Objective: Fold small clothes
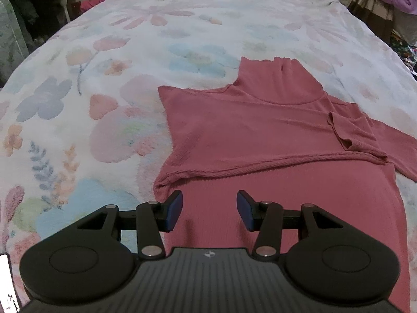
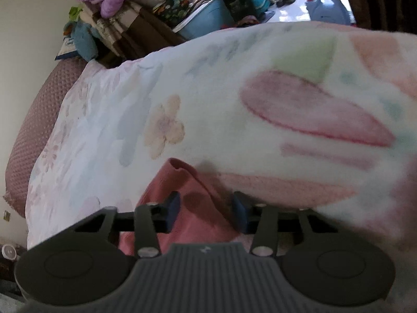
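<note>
- Through the left wrist camera, the left gripper (image 1: 209,210) hung with its jaws spread and empty over the lower body of a pink ribbed turtleneck top (image 1: 260,130), which lay flat on a fluffy pastel floral blanket (image 1: 104,78), one sleeve folded across its chest.
- Through the right wrist camera, blurred, the right gripper (image 2: 206,212) stood with jaws apart around a raised fold of the same top (image 2: 187,182), not visibly pinching it.

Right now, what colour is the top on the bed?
Dusty pink all over, the top shows best in the left wrist view.
</note>
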Available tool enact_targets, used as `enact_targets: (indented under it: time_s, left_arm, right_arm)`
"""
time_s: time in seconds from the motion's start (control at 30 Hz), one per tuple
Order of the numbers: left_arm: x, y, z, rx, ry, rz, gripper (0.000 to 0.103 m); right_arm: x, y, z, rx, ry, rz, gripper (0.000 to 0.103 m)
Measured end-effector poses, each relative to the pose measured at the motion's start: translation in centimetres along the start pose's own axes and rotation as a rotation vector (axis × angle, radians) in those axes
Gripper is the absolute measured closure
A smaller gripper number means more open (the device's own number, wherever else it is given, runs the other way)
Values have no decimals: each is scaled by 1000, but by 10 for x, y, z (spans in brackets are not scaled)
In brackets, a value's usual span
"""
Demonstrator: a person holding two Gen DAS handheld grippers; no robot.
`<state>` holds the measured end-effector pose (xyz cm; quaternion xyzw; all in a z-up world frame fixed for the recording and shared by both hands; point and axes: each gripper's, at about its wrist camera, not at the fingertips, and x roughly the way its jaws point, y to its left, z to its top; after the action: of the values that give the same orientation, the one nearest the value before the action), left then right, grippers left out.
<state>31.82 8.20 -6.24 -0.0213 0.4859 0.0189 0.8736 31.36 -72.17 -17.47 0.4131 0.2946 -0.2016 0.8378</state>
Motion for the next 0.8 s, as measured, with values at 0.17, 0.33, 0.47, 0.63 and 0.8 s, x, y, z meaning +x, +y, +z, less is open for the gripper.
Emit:
enact_targets:
  time_s: [0.17, 0.33, 0.47, 0.63, 0.8]
  left_arm:
    - [-6, 3, 6, -3, -24, -5, 47]
    - [-12, 14, 10, -21, -51, -36, 47]
    - [-19, 27, 15, -30, -81, -50, 47]
    - [-32, 53, 22, -51, -109, -42, 47]
    - [-45, 82, 22, -93, -153, -61, 47]
  right_arm:
    - [-8, 16, 13, -85, -26, 46, 101]
    - [-60, 81, 19, -203, -59, 165, 101]
    - [-101, 166, 15, -331, -62, 271, 102]
    - [-150, 300, -21, -487, -64, 428, 102]
    - [-181, 428, -75, -603, -53, 598, 102]
